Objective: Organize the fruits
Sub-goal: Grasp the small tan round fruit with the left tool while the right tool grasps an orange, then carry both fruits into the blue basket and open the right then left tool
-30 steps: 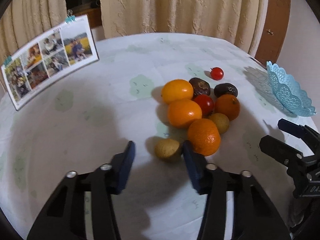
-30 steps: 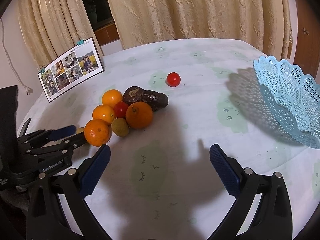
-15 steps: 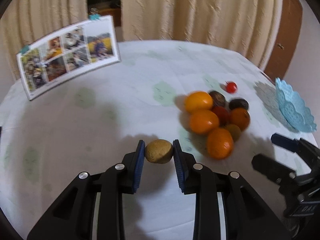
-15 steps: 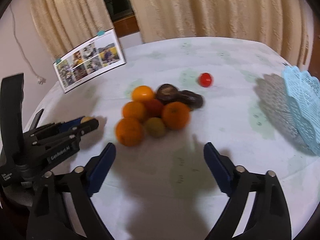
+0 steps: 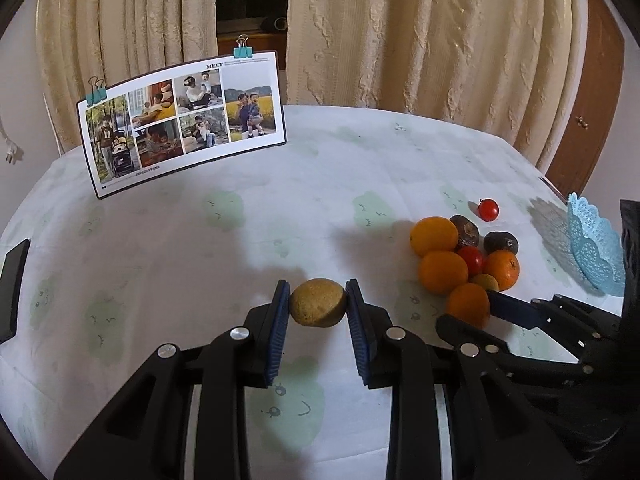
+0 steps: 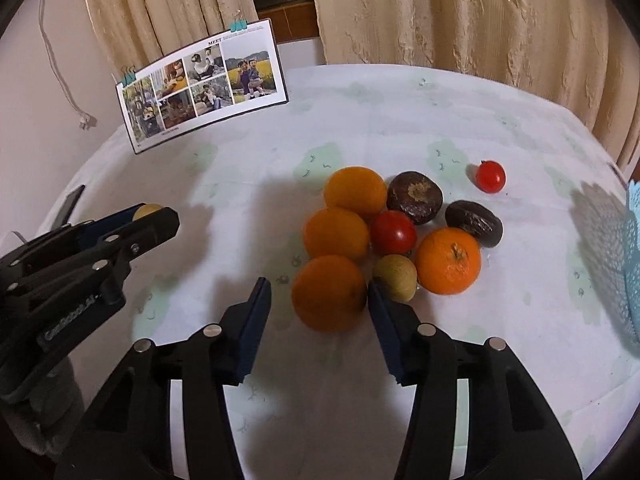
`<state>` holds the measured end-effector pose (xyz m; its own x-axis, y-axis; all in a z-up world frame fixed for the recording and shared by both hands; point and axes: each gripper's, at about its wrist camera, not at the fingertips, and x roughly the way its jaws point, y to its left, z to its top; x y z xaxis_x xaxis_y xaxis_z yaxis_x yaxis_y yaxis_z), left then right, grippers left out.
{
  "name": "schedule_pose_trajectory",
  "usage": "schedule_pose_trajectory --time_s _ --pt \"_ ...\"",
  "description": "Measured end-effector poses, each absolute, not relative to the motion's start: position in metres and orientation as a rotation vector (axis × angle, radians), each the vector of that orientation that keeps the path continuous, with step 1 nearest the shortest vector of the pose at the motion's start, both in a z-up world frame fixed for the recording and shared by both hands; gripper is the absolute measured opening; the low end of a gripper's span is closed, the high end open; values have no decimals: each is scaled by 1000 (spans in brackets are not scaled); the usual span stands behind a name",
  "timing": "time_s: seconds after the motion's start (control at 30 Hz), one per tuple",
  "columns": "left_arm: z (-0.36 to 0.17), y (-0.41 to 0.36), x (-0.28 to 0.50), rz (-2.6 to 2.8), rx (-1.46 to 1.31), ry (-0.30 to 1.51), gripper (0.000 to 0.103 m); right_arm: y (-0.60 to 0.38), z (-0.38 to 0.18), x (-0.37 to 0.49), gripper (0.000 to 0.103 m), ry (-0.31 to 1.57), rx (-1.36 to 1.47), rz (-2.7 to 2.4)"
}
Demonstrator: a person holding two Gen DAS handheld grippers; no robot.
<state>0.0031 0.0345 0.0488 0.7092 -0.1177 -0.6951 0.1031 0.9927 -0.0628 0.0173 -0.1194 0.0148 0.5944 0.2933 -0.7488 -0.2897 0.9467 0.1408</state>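
Cream curtains (image 5: 400,40) hang behind a round table (image 5: 200,240) under a pale cloth printed with faint green patches. Next in size, a photo collage card (image 5: 182,120) stands upright at the far left of the table, held by teal binder clips on its top edge. At the right edge sits a light blue lattice basket (image 5: 592,248), well apart from the fruit pile. The left gripper (image 5: 318,308) is clamped on a brownish-yellow round fruit (image 5: 318,307), which is lifted off the cloth with its shadow below, to the left of the pile. The right gripper (image 6: 320,300) has its jaws spread wide on either side of the nearest orange (image 6: 329,293), which rests on the table; its right finger lies just beside a small brown-green fruit (image 6: 396,278), and whether either pad touches the orange cannot be told. Beyond that orange lie two more oranges (image 6: 336,233) in a line running away, the farthest one (image 6: 355,192) paler. A fourth orange (image 6: 448,266) with a stem mark sits to the right. Two dark wrinkled fruits (image 6: 414,198) lie at the far right of the pile, the second (image 6: 474,223) just behind the stemmed orange. A red tomato (image 6: 393,233) sits in the middle of the cluster. Smallest, a cherry tomato (image 6: 490,176) lies alone, far right of the pile.
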Motion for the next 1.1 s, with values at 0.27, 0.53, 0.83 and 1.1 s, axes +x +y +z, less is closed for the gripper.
schedule_pose_trajectory --time_s 0.27,0.53,0.83,1.1 --pt "47 34 4 -120 -22 779 29 -118 7 20 39 876 -16 314" --pt "47 32 4 -113 -14 780 29 -145 22 5 38 831 67 323" --pt "50 18 2 -126 16 777 29 -228 48 -13 38 737 213 176" --pt "57 -10 -1 -161 52 773 29 -298 61 -30 38 661 292 32"
